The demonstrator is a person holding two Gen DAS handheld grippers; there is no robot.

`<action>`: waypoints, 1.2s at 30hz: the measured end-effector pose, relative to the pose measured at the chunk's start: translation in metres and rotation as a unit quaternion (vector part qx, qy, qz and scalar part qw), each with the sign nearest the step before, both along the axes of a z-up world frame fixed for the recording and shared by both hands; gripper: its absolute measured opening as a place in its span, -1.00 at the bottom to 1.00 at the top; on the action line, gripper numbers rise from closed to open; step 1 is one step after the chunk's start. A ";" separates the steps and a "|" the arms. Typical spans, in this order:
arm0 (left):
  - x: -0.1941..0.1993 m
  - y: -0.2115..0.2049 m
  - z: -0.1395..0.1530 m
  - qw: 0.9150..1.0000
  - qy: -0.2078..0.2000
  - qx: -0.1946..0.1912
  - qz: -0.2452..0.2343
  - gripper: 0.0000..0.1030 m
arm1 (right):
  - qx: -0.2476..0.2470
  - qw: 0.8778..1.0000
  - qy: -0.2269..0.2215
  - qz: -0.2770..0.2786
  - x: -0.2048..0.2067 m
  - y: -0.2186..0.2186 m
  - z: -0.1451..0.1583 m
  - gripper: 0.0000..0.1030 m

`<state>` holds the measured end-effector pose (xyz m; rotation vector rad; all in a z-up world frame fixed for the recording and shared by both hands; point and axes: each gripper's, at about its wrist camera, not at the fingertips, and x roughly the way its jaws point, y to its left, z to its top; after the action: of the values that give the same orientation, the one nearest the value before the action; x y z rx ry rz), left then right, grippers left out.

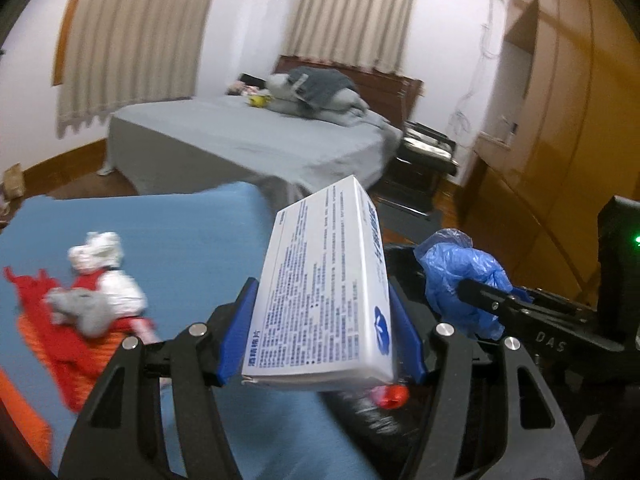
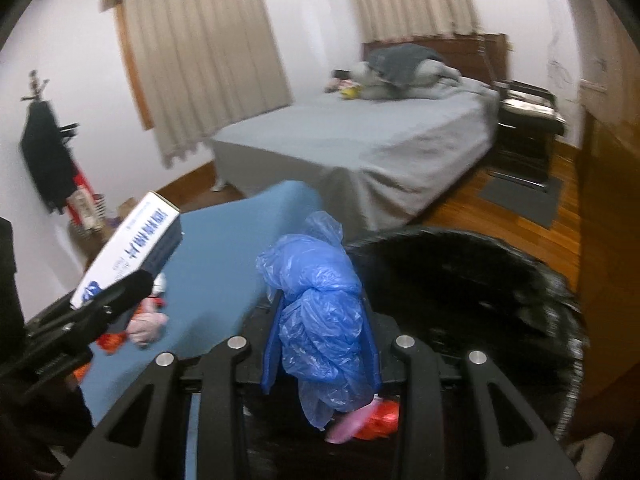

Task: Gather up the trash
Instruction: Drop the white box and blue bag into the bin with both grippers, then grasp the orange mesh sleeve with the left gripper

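surroundings: a blue table surface (image 1: 180, 248) lies under and ahead of both grippers. on its left part sits a blurred pile of red, white and grey scraps (image 1: 86, 304). beyond the table stands a bed with a grey sheet (image 1: 248, 140), bedding heaped at its head, with beige curtains (image 1: 132, 36) on the wall behind it. a dark bedside stand (image 2: 528, 128) is to the right of the bed, and a wooden wardrobe (image 1: 560, 100) lines the right wall. a coat rack with dark clothing (image 2: 44, 148) stands by the left wall.

container: a bin lined with a black bag (image 2: 472, 280) sits at the right edge of the table, directly below both grippers. a red item (image 2: 380, 420) and a pink item are visible inside it.

left gripper (image 1: 320, 332): clenched on a white cardboard box with blue print (image 1: 320, 292), held tilted above the table edge and the bin.

right gripper (image 2: 320, 344): clenched on a crumpled blue plastic bag (image 2: 320, 300), held over the bin opening, just beside the box.
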<state>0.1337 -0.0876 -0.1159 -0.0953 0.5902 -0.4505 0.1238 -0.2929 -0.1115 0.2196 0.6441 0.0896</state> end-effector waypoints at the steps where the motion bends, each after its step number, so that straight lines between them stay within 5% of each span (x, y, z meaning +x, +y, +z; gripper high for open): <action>1: 0.000 -0.007 -0.003 1.000 0.003 -0.001 -0.009 0.18 | -0.002 1.000 0.004 -0.013 -0.001 -0.009 -0.003 -0.35; 9: 0.020 -0.075 -0.028 0.995 0.041 -0.012 -0.090 0.25 | -0.011 0.996 0.033 -0.079 -0.004 -0.060 -0.023 -0.22; 11: 0.023 -0.083 -0.035 0.994 0.048 -0.008 -0.101 0.48 | -0.011 0.995 0.034 -0.092 -0.006 -0.067 -0.024 -0.07; 17: 0.018 -0.075 -0.041 0.995 0.046 0.010 -0.087 0.50 | -0.010 0.995 0.020 -0.101 -0.011 -0.069 -0.018 0.37; 20: 0.012 -0.052 -0.035 0.998 0.030 0.020 -0.057 0.56 | -0.001 0.996 0.012 -0.087 -0.007 -0.053 -0.013 0.61; 26: 0.002 0.017 -0.023 0.998 0.004 0.050 0.037 0.58 | 0.000 1.000 -0.009 -0.027 0.004 0.003 -0.006 0.71; 36: -0.021 0.156 -0.019 0.975 0.014 0.080 0.207 0.59 | -0.001 0.996 -0.021 0.090 0.024 0.128 -0.010 0.74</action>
<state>0.1123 0.0682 -0.1350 -0.0693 0.6144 0.0031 0.1473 -0.1649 -0.1210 0.1566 0.6220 0.2659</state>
